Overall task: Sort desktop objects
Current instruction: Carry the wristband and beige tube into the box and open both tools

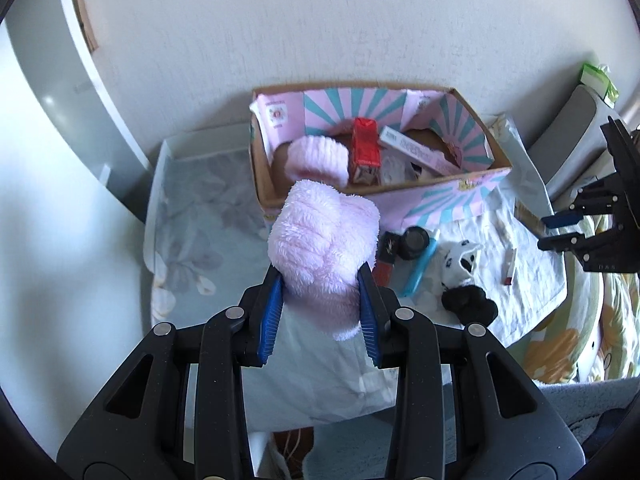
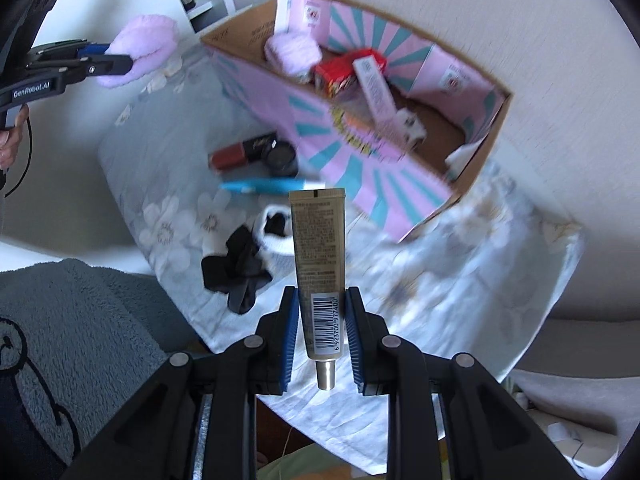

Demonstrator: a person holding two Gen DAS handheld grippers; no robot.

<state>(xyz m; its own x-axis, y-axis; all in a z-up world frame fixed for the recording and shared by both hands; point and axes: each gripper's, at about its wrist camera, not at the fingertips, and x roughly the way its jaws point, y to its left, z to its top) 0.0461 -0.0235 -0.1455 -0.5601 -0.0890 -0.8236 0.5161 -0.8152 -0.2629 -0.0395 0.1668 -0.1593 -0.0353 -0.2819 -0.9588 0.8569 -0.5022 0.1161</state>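
My left gripper (image 1: 320,276) is shut on a fluffy pink sock (image 1: 320,236) and holds it in the air in front of the pink-and-teal cardboard box (image 1: 452,196). It also shows in the right wrist view (image 2: 140,50). My right gripper (image 2: 322,300) is shut on a beige cosmetic tube (image 2: 319,248) with a barcode, cap end toward the camera, above the table's front. The box (image 2: 360,160) holds a second pink sock (image 1: 318,156), a red carton (image 1: 365,144) and a long white box (image 1: 420,150).
On the floral cloth (image 2: 168,184) in front of the box lie a red lipstick (image 2: 240,152), a round black jar (image 2: 282,156), a blue tube (image 2: 260,186), a black-and-white sock (image 2: 276,232) and a black scrunchie (image 2: 236,272). A small lipstick (image 1: 509,266) lies to the right.
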